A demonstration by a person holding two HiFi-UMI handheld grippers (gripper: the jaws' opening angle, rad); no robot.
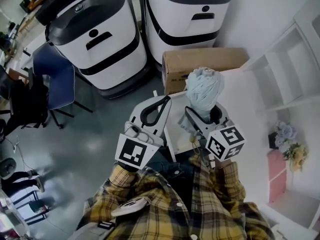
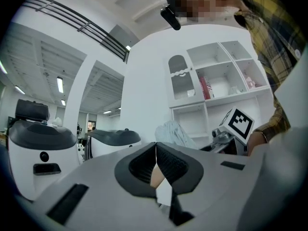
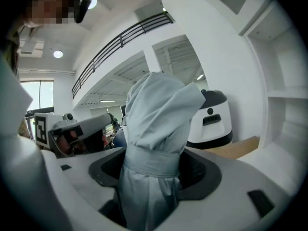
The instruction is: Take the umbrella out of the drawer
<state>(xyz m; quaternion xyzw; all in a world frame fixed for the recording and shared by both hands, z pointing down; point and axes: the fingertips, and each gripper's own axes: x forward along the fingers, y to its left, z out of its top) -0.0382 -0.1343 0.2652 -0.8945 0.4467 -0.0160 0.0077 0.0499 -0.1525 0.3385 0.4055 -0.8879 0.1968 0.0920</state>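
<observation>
A folded pale grey-blue umbrella (image 1: 204,90) stands upright in my right gripper (image 1: 201,117), whose jaws are shut around its strapped waist. In the right gripper view the umbrella (image 3: 156,124) fills the middle, with the gripper (image 3: 153,166) clamped on it below the strap. My left gripper (image 1: 164,101) is held just left of the umbrella, shut, with nothing between its pads. In the left gripper view its jaws (image 2: 155,147) meet at the tips, and the umbrella (image 2: 172,133) shows beyond them. Both grippers are raised close to the person's chest. No drawer is visible.
A cardboard box (image 1: 200,64) lies just beyond the grippers. Behind it stand two white-and-black machines (image 1: 100,39) (image 1: 187,9). White shelving (image 1: 282,74) and a white cabinet top (image 1: 245,101) are on the right, with flowers (image 1: 290,144). A blue chair (image 1: 55,76) is at left.
</observation>
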